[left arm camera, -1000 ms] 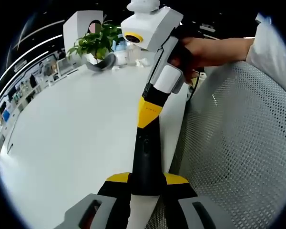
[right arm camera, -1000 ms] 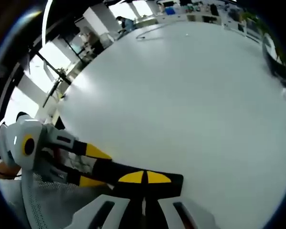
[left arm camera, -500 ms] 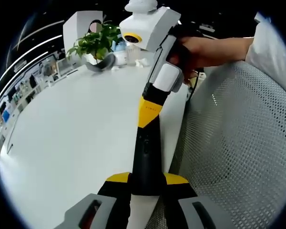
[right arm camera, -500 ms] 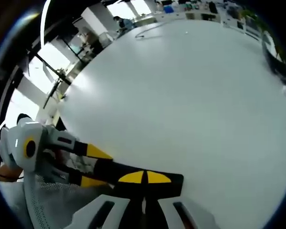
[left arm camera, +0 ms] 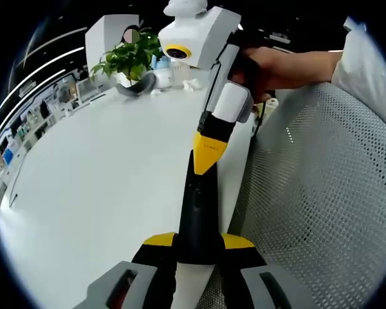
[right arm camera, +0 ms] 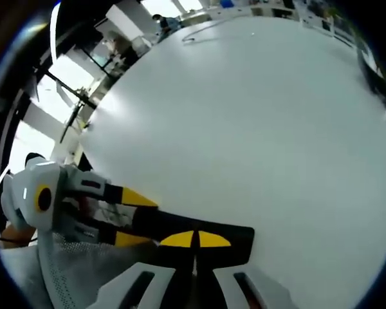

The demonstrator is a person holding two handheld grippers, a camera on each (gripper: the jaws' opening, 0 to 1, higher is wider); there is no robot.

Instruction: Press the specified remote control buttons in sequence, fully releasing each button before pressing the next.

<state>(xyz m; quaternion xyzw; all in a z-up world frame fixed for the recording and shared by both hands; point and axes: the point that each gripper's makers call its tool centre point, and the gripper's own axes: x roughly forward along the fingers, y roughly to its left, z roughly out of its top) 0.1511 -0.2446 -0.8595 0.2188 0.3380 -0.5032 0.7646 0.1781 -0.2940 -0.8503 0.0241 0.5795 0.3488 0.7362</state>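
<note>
Left gripper (left arm camera: 196,254) clamps near end of black remote (left arm camera: 197,212) over white table (left arm camera: 96,167) edge. Right gripper (left arm camera: 206,161), yellow tips pinched together, touches remote's far end. Plant (left arm camera: 125,58) far off; mesh chair (left arm camera: 321,193) beside.

Smooth matt white table (left arm camera: 96,174), perforated mesh chair (left arm camera: 321,193), black plastic remote (left arm camera: 196,219)
</note>
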